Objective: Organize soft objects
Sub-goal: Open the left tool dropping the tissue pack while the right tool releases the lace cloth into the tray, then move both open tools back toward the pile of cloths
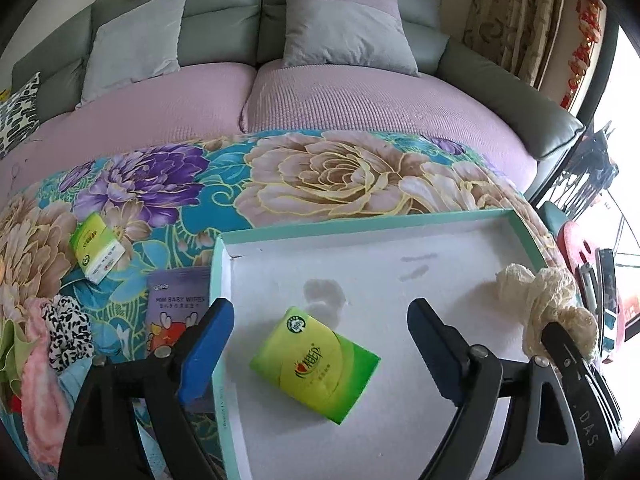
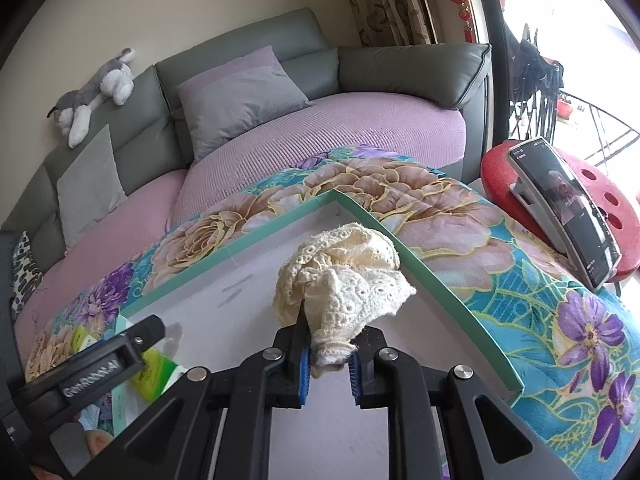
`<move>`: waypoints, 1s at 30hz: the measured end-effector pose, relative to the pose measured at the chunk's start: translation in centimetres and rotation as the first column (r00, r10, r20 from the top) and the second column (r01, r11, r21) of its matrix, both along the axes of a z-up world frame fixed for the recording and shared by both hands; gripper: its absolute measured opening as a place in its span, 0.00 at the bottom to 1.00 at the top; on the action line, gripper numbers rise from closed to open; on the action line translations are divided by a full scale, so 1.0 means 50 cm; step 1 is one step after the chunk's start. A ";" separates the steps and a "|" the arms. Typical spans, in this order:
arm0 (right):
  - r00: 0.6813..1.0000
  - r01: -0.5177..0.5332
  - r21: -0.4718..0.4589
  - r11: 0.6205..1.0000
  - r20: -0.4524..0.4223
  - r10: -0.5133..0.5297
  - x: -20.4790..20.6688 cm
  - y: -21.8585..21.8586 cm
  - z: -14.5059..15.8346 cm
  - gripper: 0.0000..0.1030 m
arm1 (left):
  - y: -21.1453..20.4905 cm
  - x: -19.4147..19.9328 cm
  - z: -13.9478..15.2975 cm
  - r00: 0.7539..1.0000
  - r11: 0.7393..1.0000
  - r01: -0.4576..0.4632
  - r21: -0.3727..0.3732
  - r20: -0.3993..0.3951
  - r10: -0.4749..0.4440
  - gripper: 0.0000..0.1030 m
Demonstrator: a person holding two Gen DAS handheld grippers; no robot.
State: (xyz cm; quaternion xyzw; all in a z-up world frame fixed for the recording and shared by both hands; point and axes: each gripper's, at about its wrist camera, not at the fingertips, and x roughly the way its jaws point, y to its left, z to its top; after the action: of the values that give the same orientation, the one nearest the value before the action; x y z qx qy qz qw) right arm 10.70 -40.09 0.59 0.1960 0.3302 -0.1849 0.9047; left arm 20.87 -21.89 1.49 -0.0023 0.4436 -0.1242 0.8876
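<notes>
A shallow white tray with a teal rim lies on the flowered blanket. A green tissue pack lies flat on the tray floor. My left gripper hovers over it, its blue pads wide apart and clear of the pack. My right gripper is shut on the bunched end of a cream lace cloth, which stands up over the tray's right part near the rim. The same cloth shows at the right edge of the left wrist view.
A second green tissue pack, a purple baby wipes pack and a heap of pink and leopard-print cloths lie on the blanket left of the tray. A phone rests on a red stool at the right. The sofa carries grey cushions.
</notes>
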 end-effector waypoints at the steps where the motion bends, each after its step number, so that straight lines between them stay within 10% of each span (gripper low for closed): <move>1: 1.000 0.003 -0.002 1.000 -0.009 -0.003 0.002 -0.001 -0.002 0.22 | 0.002 -0.001 0.002 1.000 1.000 -0.004 0.001 0.004 0.004 0.86; 6: 0.999 0.023 -0.020 1.000 -0.040 -0.023 0.002 -0.003 -0.004 0.51 | 0.025 -0.006 0.012 0.999 0.999 -0.040 -0.011 0.021 0.040 0.87; 30: 0.998 -0.056 -0.057 0.997 -0.043 0.054 -0.003 0.029 0.031 0.87 | 0.161 -0.054 0.031 0.981 0.980 -0.194 -0.049 0.017 0.195 0.87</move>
State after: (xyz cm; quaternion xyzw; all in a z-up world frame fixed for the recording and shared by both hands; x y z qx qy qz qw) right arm 10.53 -38.65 2.12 0.1567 0.3488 -0.1735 0.9076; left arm 18.15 -13.85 3.05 -0.0653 0.4284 -0.0471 0.9000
